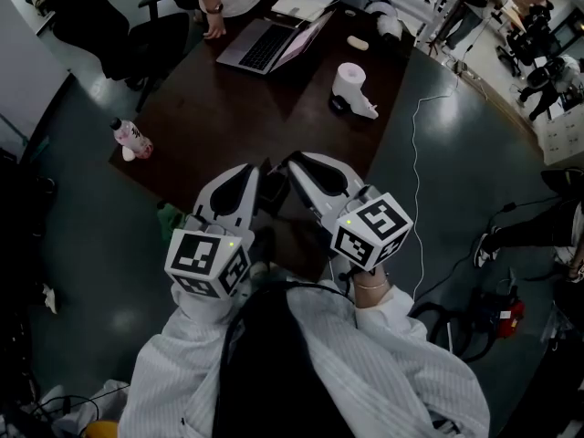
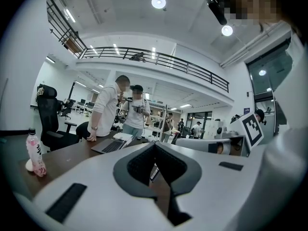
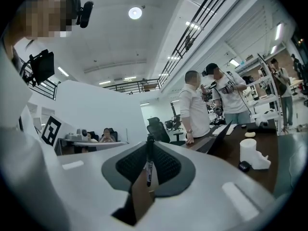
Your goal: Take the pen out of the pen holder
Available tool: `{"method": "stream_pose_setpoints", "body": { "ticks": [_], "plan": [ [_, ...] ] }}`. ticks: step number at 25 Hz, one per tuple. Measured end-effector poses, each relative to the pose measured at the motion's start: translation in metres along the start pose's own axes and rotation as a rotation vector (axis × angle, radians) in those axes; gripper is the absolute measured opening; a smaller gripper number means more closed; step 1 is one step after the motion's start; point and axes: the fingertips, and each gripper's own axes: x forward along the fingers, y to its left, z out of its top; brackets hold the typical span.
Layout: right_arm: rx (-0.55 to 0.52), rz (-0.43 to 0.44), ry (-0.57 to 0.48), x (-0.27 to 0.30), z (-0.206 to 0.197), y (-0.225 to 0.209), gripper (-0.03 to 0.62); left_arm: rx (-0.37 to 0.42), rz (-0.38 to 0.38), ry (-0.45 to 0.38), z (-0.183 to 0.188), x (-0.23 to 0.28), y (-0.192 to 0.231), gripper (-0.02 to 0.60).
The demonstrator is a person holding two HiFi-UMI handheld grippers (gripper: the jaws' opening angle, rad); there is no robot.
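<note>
**thin pen pinched at your right tool's tips**

your right tool (image 3: 149, 149) is clenched on the pen (image 3: 149, 167), which stands upright between the pad tips with no holder showing around it. it looks light, stiff and slick, so it may pivot. a hold nearer mid-barrel seems safer. your left tool (image 2: 155, 147) is closed on nothing. beyond lies the table (image 1: 228, 117). i can't make out the pen holder.

White moulded shells on left gripper (image 1: 258, 177) and right gripper (image 1: 294, 166), dark grey textured pads (image 2: 139, 165), black-and-white square-marker cubes (image 1: 206, 261); white pinstriped sleeves (image 1: 392, 372), thin bracelet (image 1: 369, 284).
</note>
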Motion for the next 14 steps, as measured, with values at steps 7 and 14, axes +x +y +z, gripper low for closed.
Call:
{"method": "stream_pose_setpoints", "body": {
  "ticks": [7, 14],
  "plan": [
    [-0.004, 0.010, -0.002, 0.0000, 0.0010, 0.0011, 0.043, 0.002, 0.000, -0.004, -0.0002, 0.0014, -0.0019, 0.005],
    [-0.012, 0.008, 0.004, -0.0009, 0.0003, -0.0001, 0.043, -0.001, -0.009, 0.001, -0.0019, 0.0057, -0.0034, 0.005]
  ]
}}
